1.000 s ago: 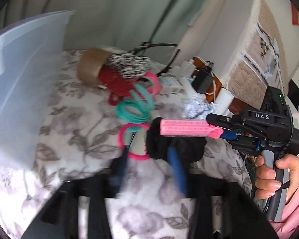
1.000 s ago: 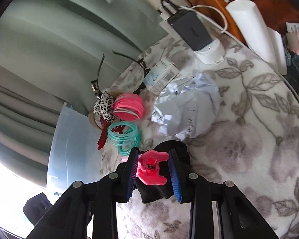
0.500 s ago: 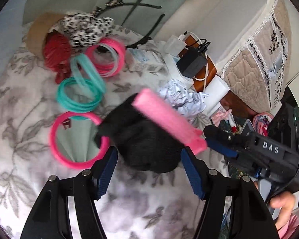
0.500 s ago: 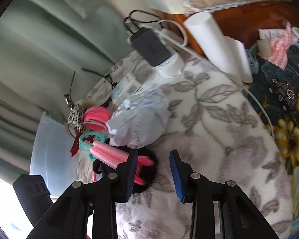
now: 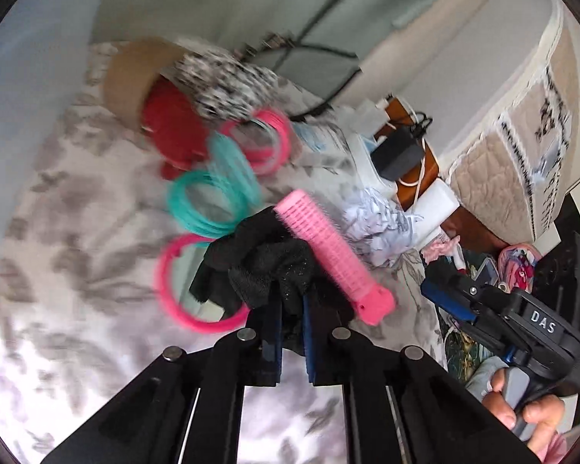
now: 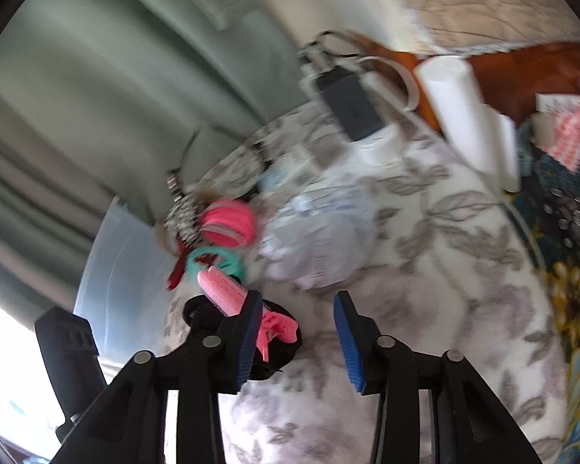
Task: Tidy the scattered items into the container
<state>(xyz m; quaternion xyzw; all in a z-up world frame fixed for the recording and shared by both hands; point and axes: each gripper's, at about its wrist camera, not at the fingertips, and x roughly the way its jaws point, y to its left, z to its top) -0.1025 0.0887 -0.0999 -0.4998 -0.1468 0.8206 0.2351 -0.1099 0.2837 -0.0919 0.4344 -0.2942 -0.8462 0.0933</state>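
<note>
Two grippers are at work, and only one carries anything. Our left gripper (image 5: 290,321) is clamped narrow on the black cloth (image 5: 259,266), lifted a little off the flowered bedspread (image 5: 58,232), and the pink roller clip (image 5: 328,259) rides along with it, lying across the cloth. Our right gripper (image 6: 295,332) stands wide, nothing between its blue pads (image 6: 346,336), just beside the clip's handle end.

We judge the job barely begun: the clear bin (image 6: 116,266) sits at the far left edge of the bedspread, and we cannot see anything inside it. One bundle is in hand; the rest waits.

Counting what lies scattered: one pink ring (image 5: 189,282) just beside the cloth, one bunch of teal rings (image 5: 212,197) too blurred to number, one bunch of pink rings (image 5: 266,139) behind it, one red piece (image 5: 170,131), one spotted scrunchie (image 5: 228,85), one roll of brown tape (image 5: 131,77), one crumpled paper (image 6: 321,236). One black headband (image 5: 321,50) trails off the far edge. That leaves at least eight pieces to go.
</note>
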